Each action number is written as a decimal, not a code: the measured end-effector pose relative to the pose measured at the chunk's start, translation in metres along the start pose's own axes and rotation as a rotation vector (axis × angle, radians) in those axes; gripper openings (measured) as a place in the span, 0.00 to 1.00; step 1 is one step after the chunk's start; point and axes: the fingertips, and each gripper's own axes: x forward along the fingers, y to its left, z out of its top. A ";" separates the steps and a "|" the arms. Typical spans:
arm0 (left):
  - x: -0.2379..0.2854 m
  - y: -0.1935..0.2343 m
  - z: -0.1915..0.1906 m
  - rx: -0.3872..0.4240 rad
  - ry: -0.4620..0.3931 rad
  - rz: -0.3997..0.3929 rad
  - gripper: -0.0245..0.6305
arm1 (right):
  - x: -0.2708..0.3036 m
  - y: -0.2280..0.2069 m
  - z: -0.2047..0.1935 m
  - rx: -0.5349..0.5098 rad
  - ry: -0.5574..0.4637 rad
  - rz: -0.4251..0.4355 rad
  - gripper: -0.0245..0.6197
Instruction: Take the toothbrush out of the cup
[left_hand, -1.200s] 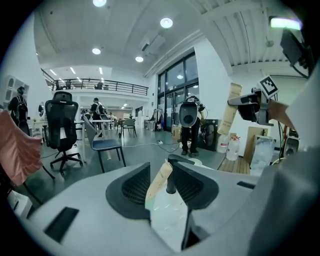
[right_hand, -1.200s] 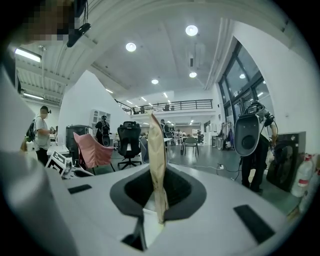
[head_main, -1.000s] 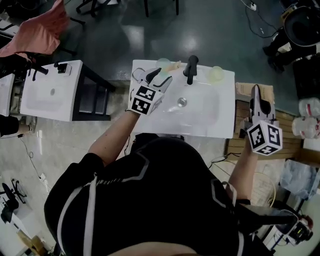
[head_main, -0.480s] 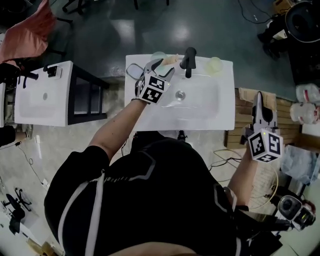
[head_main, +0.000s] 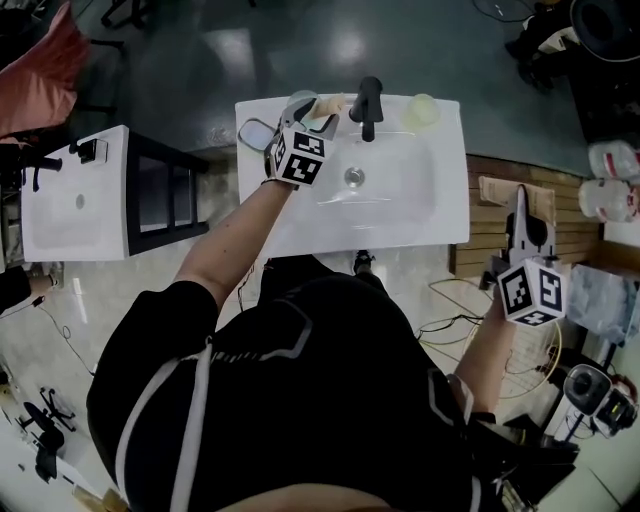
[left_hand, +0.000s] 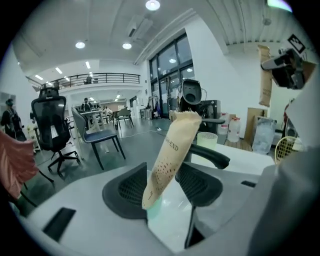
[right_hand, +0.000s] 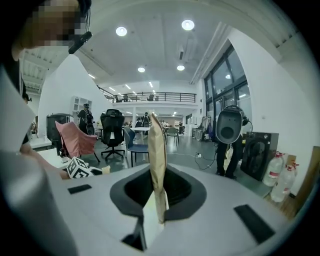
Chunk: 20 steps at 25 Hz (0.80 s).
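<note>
Pads of the left claw (left_hand: 162, 172) stand apart on either side of the toothbrush (left_hand: 172, 145), which is wrapped in a tan paper sleeve and leans toward the upper right of the left gripper view. They sit close to its lower part, one perhaps brushing the paper, but no pinch shows, so I read this claw as released and lined up for the grab. The low placement makes sense: taken near its foot, the sleeve is less likely to bend or swing when lifted. A pale green rim shows under the sleeve's lower end. In the head view that is the cup (head_main: 297, 99), at the upper left corner of the white counter (head_main: 300, 230), with the toothbrush in it and slanting toward the black faucet (head_main: 367, 100) just beside. The toothbrush is not yet out. Closing, then a pull along the slant and clear of the faucet, looks like the next call. Beyond the faucet another pale cup (head_main: 422, 108) stands at the counter's upper right, and the sink basin (head_main: 395, 190) lies below them. Well off the counter, at the right edge of the head view, the right claw (right_hand: 157, 175) is clenched on a second paper sleeve (right_hand: 156, 150), upright and edge-on. It seems parked there so as not to crowd the left hand's reach.
</note>
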 end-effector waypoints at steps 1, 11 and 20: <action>0.001 0.001 0.003 -0.020 -0.014 -0.001 0.34 | 0.000 -0.001 -0.001 0.001 0.002 0.001 0.10; 0.002 0.014 0.011 -0.009 -0.020 0.057 0.12 | 0.005 -0.009 0.001 0.015 -0.009 0.020 0.10; -0.026 0.039 0.039 -0.068 -0.094 0.138 0.10 | 0.024 -0.008 0.016 0.015 -0.055 0.097 0.10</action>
